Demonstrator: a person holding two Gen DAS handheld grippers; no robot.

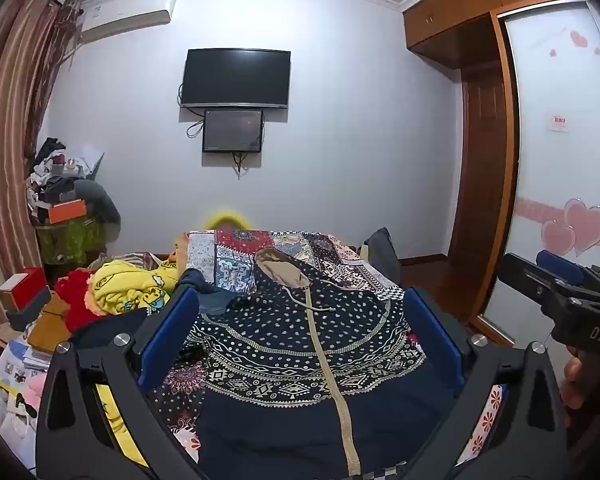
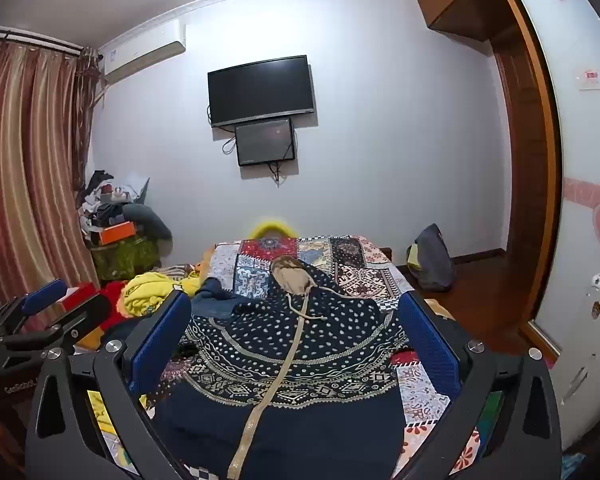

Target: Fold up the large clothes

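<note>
Lying flat on patchwork bedspread [image 1: 236,256]: navy patterned hoodie [image 1: 300,344], zipped, tan-lined hood.

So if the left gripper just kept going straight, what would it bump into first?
Probably the navy hoodie spread on the bed. The left gripper is open and tilts slightly down over it, so it would likely touch the dotted chest part first, though depth is hard to judge.

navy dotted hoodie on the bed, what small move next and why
Probably lower the left claw onto the rumpled sleeve at the left of the navy dotted zip-up hoodie. Both claws hover open and empty, and the hoodie lies unfolded, front up, on the patchwork bedspread.
</note>
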